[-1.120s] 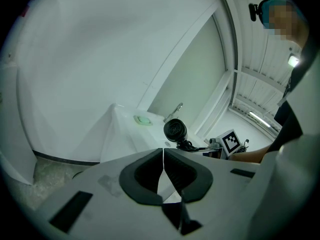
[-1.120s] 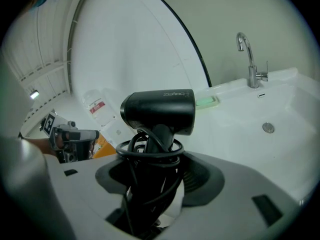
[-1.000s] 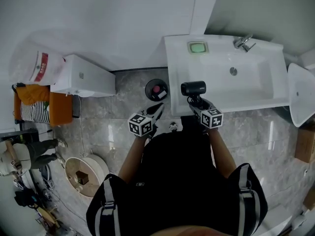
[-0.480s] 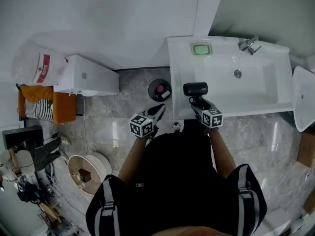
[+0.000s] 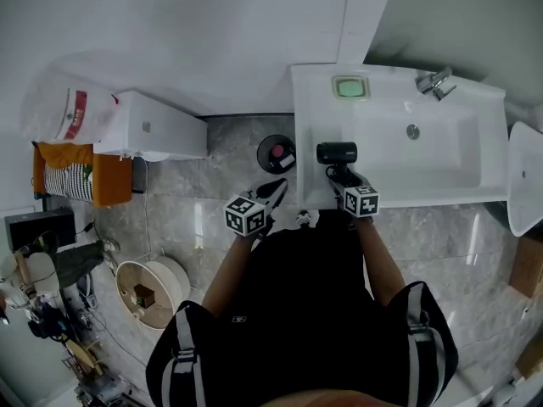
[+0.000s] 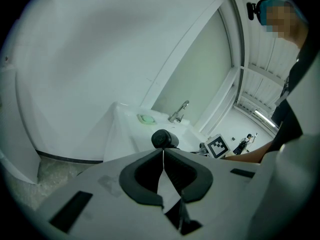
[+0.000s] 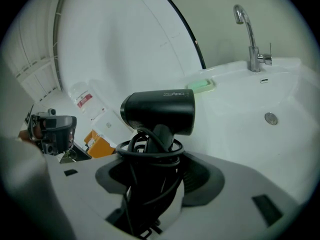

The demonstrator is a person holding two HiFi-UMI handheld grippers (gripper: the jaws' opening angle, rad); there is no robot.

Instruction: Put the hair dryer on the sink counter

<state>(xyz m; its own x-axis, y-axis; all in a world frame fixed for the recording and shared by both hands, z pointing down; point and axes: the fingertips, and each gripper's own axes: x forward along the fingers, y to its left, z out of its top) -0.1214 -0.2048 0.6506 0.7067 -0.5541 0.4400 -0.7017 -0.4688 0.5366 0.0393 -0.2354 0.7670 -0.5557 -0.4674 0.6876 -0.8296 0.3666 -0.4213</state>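
Right gripper view: right gripper (image 7: 150,176) pinched hair dryer (image 7: 160,111), cord-wrapped, beside basin (image 7: 250,109); best lowered level onto tabletop (image 7: 230,71) before release.

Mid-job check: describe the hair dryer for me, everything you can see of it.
The hair dryer is matte black, with a short barrel lying level and pale lettering on its side. Its cord is looped round the handle, which points down, clamped in the right gripper. It is over the left front part of the sink counter.
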